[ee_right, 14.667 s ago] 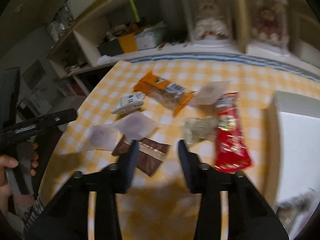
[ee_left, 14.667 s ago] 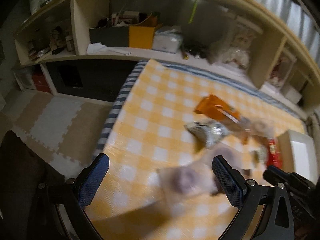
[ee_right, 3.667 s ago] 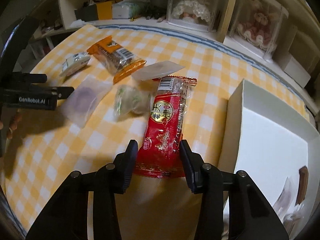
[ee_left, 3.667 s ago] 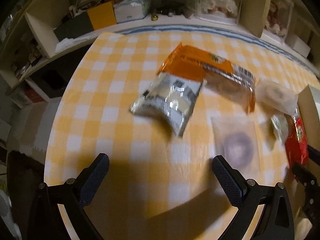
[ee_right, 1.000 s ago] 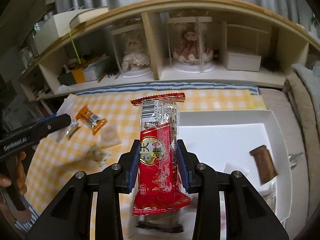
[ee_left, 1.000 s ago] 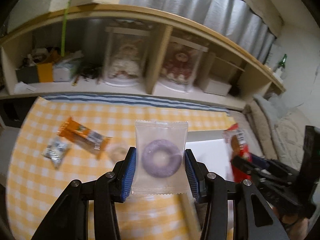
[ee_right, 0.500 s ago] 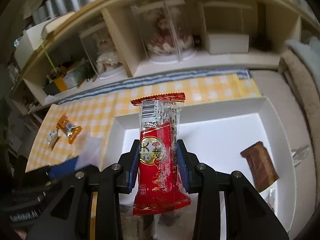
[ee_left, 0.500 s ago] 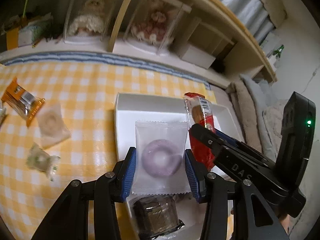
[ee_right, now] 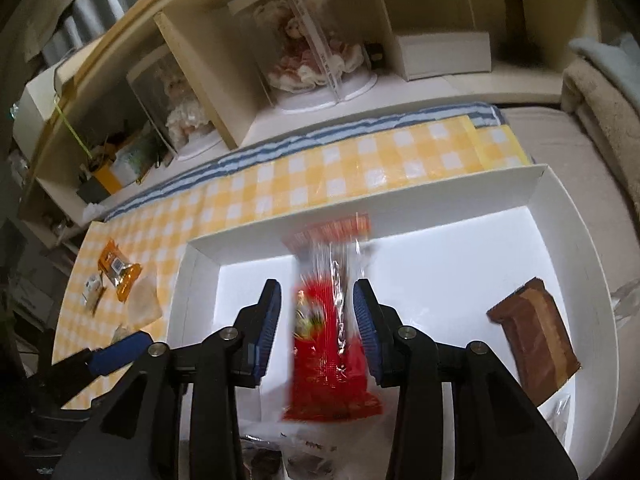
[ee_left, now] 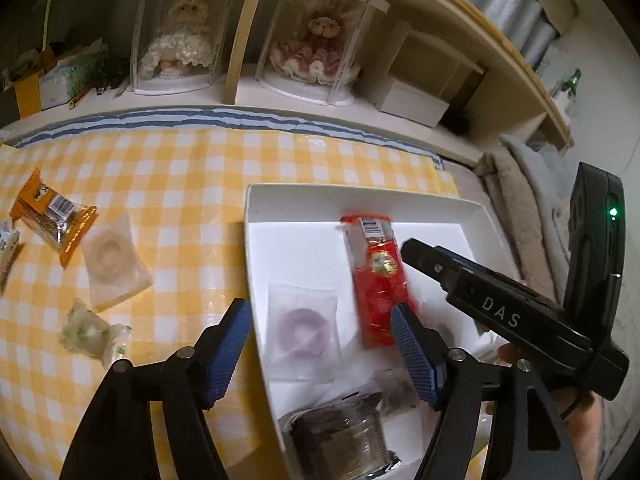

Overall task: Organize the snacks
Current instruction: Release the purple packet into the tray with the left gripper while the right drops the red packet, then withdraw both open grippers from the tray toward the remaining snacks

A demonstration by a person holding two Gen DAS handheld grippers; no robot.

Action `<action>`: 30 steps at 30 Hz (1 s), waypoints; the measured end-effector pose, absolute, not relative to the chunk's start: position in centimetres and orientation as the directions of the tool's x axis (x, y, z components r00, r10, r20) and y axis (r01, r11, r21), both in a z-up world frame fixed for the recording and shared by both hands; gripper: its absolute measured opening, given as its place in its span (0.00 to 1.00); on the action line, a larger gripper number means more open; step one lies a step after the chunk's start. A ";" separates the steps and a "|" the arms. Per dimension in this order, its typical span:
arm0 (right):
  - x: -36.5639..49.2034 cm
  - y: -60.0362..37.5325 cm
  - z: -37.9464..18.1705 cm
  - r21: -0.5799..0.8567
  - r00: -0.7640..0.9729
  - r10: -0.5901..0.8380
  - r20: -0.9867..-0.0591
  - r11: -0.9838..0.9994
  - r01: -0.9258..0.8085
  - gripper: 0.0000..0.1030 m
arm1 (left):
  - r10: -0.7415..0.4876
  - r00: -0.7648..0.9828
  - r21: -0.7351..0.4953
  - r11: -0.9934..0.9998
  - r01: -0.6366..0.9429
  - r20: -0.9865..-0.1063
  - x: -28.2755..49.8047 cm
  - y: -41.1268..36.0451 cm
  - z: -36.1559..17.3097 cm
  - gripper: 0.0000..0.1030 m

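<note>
I have both grippers over the white box (ee_left: 256, 248), and both are wide open, holding nothing. The left gripper (ee_left: 320, 344) is above the clear packet with a purple ring (ee_left: 303, 326), which lies blurred in the box near its left wall. The right gripper (ee_right: 318, 320) has its fingers apart on each side of the red packet (ee_right: 330, 336) — blurred too, so I judge it is just falling in. To do this step well, I would lift both grippers straight up and not touch the box wall. Left of the box, on the yellow checked cloth (ee_left: 192, 168), wait the orange packet (ee_left: 52, 216), the pale ring packet (ee_left: 112, 260) and the green-white packet (ee_left: 94, 332) — these are next.
</note>
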State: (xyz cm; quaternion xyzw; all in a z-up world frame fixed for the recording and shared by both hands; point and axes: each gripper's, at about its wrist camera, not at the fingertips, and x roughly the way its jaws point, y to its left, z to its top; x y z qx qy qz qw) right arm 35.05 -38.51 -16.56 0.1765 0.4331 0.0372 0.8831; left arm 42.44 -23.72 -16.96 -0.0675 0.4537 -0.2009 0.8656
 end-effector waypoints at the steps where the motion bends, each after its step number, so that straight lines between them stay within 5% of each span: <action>1: 34.9 -38.4 -16.7 0.335 0.612 0.214 -0.761 0.938 0.087 0.39 | -0.404 0.508 -0.294 0.912 0.285 -0.760 42.2 -23.6 -16.9 0.70; 8: 33.4 -38.6 -16.5 0.279 0.571 0.183 -0.800 0.957 0.085 0.42 | -0.383 0.505 -0.275 0.921 0.277 -0.773 40.7 -22.8 -16.3 0.74; 16: 31.1 -38.9 -13.9 0.243 0.586 0.150 -0.797 0.967 0.083 0.64 | -0.363 0.511 -0.244 0.926 0.286 -0.779 38.7 -22.1 -14.8 0.83; 22: 29.5 -38.8 -12.0 0.196 0.599 0.112 -0.793 0.978 0.076 0.78 | -0.353 0.535 -0.220 0.929 0.297 -0.768 37.1 -21.5 -12.9 1.00; 27: 28.0 -39.0 -10.7 0.180 0.616 0.089 -0.783 0.980 0.088 0.99 | -0.343 0.553 -0.200 0.932 0.303 -0.760 35.8 -20.8 -11.3 1.00; 30: 26.9 -39.1 -9.9 0.162 0.628 0.067 -0.775 0.982 0.096 1.00 | -0.340 0.559 -0.195 0.933 0.303 -0.756 35.1 -20.1 -10.3 1.00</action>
